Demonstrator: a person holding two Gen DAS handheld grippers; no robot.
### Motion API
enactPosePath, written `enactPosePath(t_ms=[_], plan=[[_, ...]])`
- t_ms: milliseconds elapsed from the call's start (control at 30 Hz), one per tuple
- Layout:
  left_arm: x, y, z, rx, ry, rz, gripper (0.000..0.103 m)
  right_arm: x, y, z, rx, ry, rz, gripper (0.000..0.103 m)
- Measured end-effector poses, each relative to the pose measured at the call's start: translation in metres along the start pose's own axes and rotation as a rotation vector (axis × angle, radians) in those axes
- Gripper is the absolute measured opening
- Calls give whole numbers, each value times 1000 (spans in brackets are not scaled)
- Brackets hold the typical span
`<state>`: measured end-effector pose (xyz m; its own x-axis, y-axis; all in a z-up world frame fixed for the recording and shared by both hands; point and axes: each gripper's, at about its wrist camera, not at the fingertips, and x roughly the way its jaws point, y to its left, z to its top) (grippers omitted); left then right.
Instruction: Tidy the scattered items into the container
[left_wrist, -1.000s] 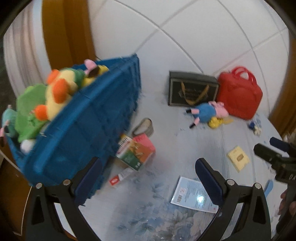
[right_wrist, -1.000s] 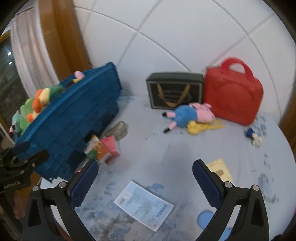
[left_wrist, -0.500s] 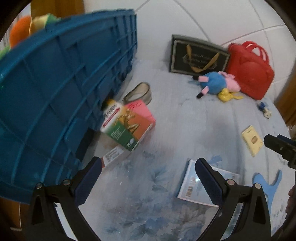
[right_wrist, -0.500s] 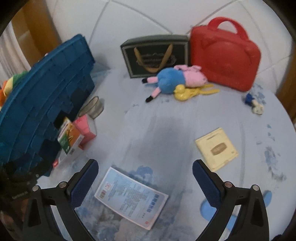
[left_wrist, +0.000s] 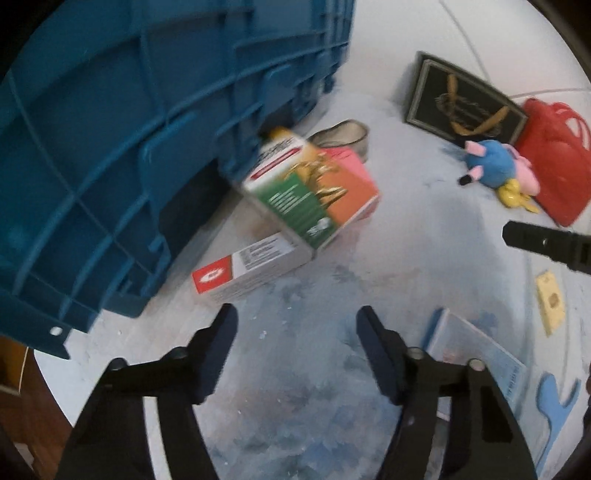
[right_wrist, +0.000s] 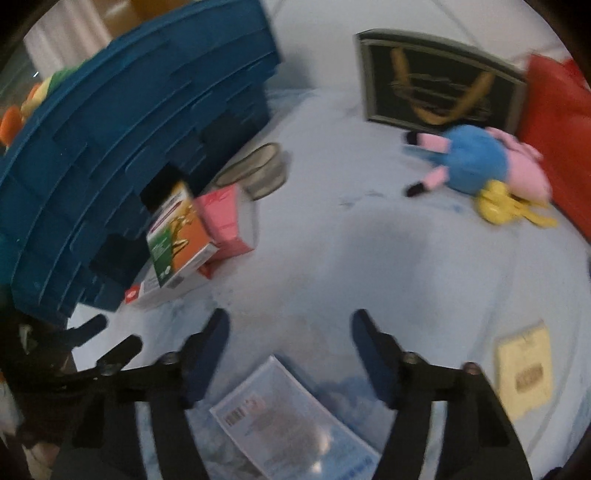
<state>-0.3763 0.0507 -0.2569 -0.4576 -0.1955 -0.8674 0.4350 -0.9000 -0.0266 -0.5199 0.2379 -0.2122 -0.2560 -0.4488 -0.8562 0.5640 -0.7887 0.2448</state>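
- The left gripper (left_wrist: 295, 321), black arms with dark blue pads, hangs over the pale blue flowered cloth (left_wrist: 417, 236); its jaws have just been closing and stand about half apart with only cloth between them.
- The right gripper (right_wrist: 290, 325) shows the same: jaws just narrowed to roughly half width, gripping nothing.
- The big blue ribbed plastic crate (left_wrist: 122, 140) fills the left of both views; bright plush toys (right_wrist: 29, 99) show above its rim in the right wrist view.
- Against the crate's foot lie a green-and-orange carton (left_wrist: 314, 192), a pink box (right_wrist: 221, 218) behind it, and a white flat box with a red end (left_wrist: 251, 266) in front.
- A clear-wrapped printed leaflet (right_wrist: 288, 417) lies just under the right gripper.
- A cream square packet (right_wrist: 524, 369) lies to the right.
- A blue-and-pink plush toy (right_wrist: 480, 166) rests near a red zip case (left_wrist: 554, 158) and a dark gift bag (right_wrist: 439, 81).
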Motion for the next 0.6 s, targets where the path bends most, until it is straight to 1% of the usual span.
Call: enactPosePath(t_ms=[33, 67, 100, 133, 233, 400, 533, 600], plan=[[5, 3, 0, -8, 5, 14, 53, 8, 1, 4, -18, 9, 10, 50], [11, 6, 0, -17, 10, 28, 50, 15, 4, 8, -38, 15, 22, 46], [16, 10, 0, -27, 16, 44, 47, 23, 8, 14, -60, 21, 39, 38], [20, 12, 1, -35, 16, 54, 47, 31, 12, 19, -77, 26, 58, 36], [21, 19, 6, -53, -8, 76, 47, 56, 30, 35, -127, 42, 113, 36], [29, 18, 26, -54, -36, 109, 47, 82, 53, 58, -177, 36, 127, 36], [39, 15, 42, -60, -46, 134, 47, 99, 55, 74, -186, 16, 74, 36], [48, 16, 48, -69, -43, 137, 47, 114, 53, 79, -182, 35, 56, 36]])
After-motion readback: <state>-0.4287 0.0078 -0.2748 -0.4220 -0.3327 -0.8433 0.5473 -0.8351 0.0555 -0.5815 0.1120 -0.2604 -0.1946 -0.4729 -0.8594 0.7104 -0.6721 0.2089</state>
